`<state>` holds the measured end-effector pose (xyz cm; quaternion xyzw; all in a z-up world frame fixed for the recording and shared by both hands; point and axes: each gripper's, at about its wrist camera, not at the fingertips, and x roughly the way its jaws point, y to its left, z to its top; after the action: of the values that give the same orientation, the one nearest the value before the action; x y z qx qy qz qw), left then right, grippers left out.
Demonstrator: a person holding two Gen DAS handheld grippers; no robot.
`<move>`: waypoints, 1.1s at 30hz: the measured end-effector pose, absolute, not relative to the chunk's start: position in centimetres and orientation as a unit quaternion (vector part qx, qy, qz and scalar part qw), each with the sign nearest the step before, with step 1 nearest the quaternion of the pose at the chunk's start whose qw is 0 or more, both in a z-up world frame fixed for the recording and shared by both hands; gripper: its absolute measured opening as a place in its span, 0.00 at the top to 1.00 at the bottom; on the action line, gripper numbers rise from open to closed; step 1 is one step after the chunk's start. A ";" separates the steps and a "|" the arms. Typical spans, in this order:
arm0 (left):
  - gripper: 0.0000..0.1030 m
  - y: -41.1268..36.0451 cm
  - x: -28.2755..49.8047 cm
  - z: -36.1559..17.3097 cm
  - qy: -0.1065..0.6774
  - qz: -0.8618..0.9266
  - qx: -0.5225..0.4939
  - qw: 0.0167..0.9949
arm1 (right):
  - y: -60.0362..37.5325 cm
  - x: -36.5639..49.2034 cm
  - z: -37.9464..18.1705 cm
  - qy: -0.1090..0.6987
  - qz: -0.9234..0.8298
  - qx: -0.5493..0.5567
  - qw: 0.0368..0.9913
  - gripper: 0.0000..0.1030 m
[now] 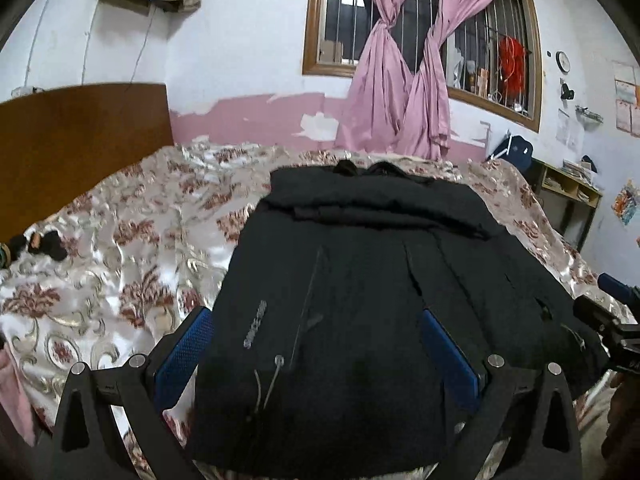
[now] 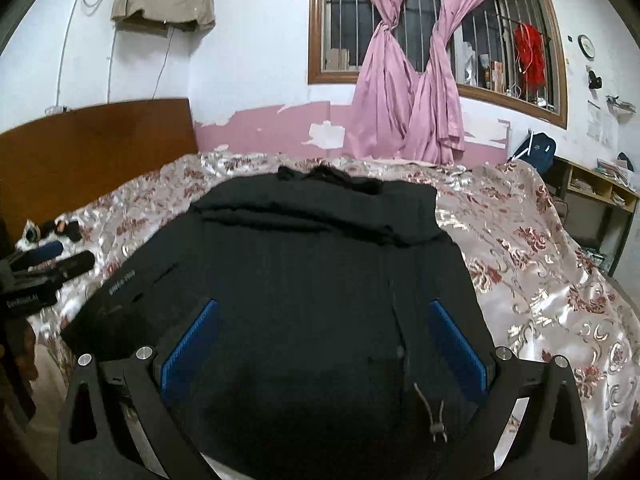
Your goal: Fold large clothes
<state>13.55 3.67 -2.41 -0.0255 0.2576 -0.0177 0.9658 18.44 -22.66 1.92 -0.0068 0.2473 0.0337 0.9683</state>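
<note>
Here the black jacket (image 1: 360, 280) lies lengthwise, collar toward the window, both tools spread over its hem.

A black garment (image 1: 360, 280) of matt, slightly napped cloth is seen spread over a bedspread (image 1: 120, 248) of glossy satin-like fabric, woven with metallic-looking floral figures. The pads (image 2: 192, 344) are faced in blue, finely ribbed material, probably rubber, and set in matt black plastic arms with polished metal pins. A smooth brown wooden headboard (image 1: 80, 140) is shown.
</note>
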 end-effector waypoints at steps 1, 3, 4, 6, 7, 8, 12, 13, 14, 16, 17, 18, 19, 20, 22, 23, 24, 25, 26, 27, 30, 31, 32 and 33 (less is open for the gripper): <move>0.00 3.8 13.5 -2.5 0.260 -0.018 -0.024 0.965 | -22.7 18.3 1.7 0.251 0.034 -0.010 0.967 0.02; 0.00 3.9 13.2 -2.9 0.265 -0.018 -0.019 0.964 | -22.9 17.9 1.4 0.259 0.032 -0.014 0.965 0.02; 0.00 3.9 13.0 -3.1 0.268 -0.019 -0.016 0.963 | -23.0 17.6 1.2 0.263 0.029 -0.014 0.964 0.02; 0.00 3.8 12.5 -3.4 0.275 -0.025 -0.006 0.961 | -23.2 17.0 1.0 0.266 0.026 -0.015 0.964 0.02; 0.00 3.7 12.2 -3.6 0.277 -0.028 0.000 0.961 | -23.3 16.9 0.9 0.268 0.026 -0.016 0.963 0.02; 0.00 3.7 12.0 -3.7 0.278 -0.033 0.007 0.960 | -23.3 16.7 0.9 0.272 0.026 -0.017 0.962 0.02; 0.00 2.9 11.1 -4.4 0.292 -0.056 0.043 0.954 | -23.3 16.1 0.8 0.283 0.036 -0.022 0.958 0.02; 0.00 2.7 11.0 -4.8 0.302 -0.067 0.050 0.950 | -23.2 16.0 0.6 0.288 0.038 -0.026 0.956 0.02; 0.00 2.6 10.9 -5.2 0.313 -0.076 0.055 0.945 | -23.1 15.8 0.4 0.295 0.040 -0.032 0.954 0.02; 0.00 2.2 11.0 -6.2 0.341 -0.088 0.066 0.934 | -22.9 15.6 0.0 0.306 0.046 -0.042 0.950 0.02; 0.00 2.0 10.9 -6.5 0.351 -0.092 0.072 0.929 | -22.8 15.5 -0.3 0.313 0.049 -0.047 0.947 0.02; 0.00 1.8 10.9 -7.2 0.368 -0.098 0.082 0.921 | -22.6 15.5 -0.7 0.328 0.054 -0.054 0.942 0.02; 0.00 1.4 11.0 -7.9 0.387 -0.101 0.098 0.911 | -22.6 15.5 -1.0 0.336 0.057 -0.059 0.938 0.02; 0.00 1.2 10.9 -8.3 0.394 -0.100 0.107 0.907 | -22.4 15.6 -1.3 0.347 0.063 -0.065 0.933 0.02; 0.00 0.8 10.6 -9.3 0.409 -0.095 0.128 0.898 | -22.0 15.6 -2.1 0.369 0.071 -0.082 0.923 0.02; 0.00 0.8 10.6 -9.4 0.412 -0.094 0.131 0.897 | -21.9 15.6 -2.5 0.378 0.074 -0.090 0.918 0.02; 0.00 0.7 10.6 -9.5 0.414 -0.094 0.132 0.896 | -21.8 15.6 -2.9 0.386 0.075 -0.096 0.914 0.02; 0.00 0.7 10.7 -9.5 0.416 -0.093 0.132 0.895 | -21.8 15.6 -3.1 0.392 0.072 -0.101 0.912 0.02; 0.00 0.6 10.8 -9.6 0.418 -0.091 0.133 0.894 | -21.8 15.7 -3.4 0.398 0.066 -0.107 0.909 0.02; 0.00 0.6 10.9 -9.7 0.420 -0.089 0.133 0.893 | -21.7 16.0 -4.0 0.413 0.056 -0.116 0.901 0.02; 0.00 0.5 11.1 -10.2 0.431 -0.082 0.137 0.888 | -21.6 16.6 -5.5 0.444 0.043 -0.127 0.886 0.02; 0.00 0.5 11.2 -10.3 0.436 -0.077 0.139 0.886 | -21.5 16.7 -5.9 0.450 0.040 -0.131 0.883 0.02; 0.00 0.6 11.4 -10.5 0.439 -0.073 0.140 0.884 | -21.4 16.7 -6.1 0.452 0.038 -0.138 0.881 0.02; 0.00 0.7 11.5 -10.7 0.444 -0.070 0.139 0.883 | -21.2 16.7 -6.0 0.452 0.037 -0.143 0.879 0.02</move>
<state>11.51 0.69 -10.67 0.1388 0.4437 -0.0701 0.8826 16.74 -21.18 -6.02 -0.1434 0.4522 0.0374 0.8795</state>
